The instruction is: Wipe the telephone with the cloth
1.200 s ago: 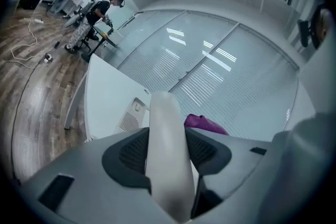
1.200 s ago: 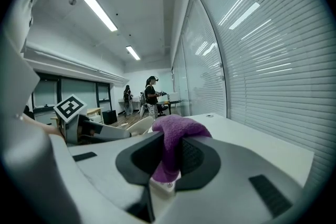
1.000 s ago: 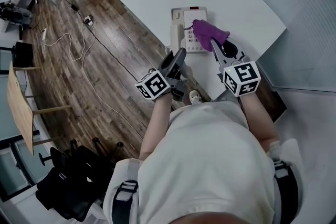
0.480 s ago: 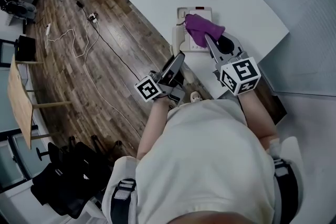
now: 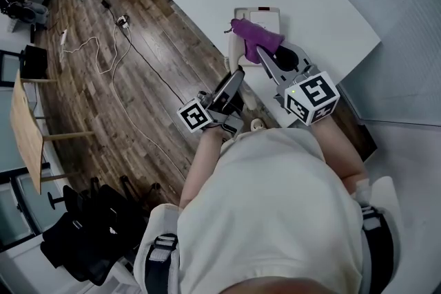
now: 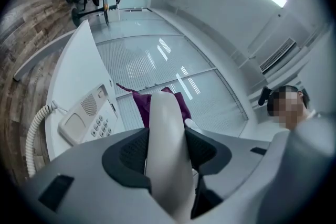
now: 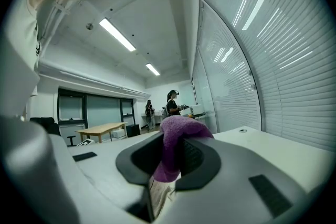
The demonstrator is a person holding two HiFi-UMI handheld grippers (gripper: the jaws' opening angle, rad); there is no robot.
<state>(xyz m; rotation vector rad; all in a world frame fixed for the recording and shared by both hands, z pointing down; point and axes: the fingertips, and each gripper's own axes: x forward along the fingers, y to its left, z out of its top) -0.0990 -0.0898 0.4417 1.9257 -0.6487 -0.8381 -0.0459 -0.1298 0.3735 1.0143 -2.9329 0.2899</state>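
The white telephone [image 5: 256,14] stands on the white table [image 5: 324,3]; its keypad and bare cradle show in the left gripper view [image 6: 86,118], with the coiled cord [image 6: 37,136] at the side. My left gripper [image 5: 236,78] [image 6: 165,149] is shut on the white handset [image 6: 164,128], held off the base at the table's near edge. My right gripper [image 5: 264,56] [image 7: 170,157] is shut on the purple cloth [image 5: 253,37] [image 7: 177,136], which lies over the phone's middle and left side. The cloth [image 6: 157,105] shows behind the handset.
Wooden floor with a trailing cable [image 5: 117,51] lies left of the table. A wooden desk [image 5: 24,127] and black chairs [image 5: 83,244] stand further left. A slatted glass wall [image 7: 262,60] runs along the table's right. People [image 7: 172,102] stand far off.
The right gripper has dragged the purple cloth leftward and farther across the telephone, off the keypad side. The left gripper with the handset has stayed nearly still.
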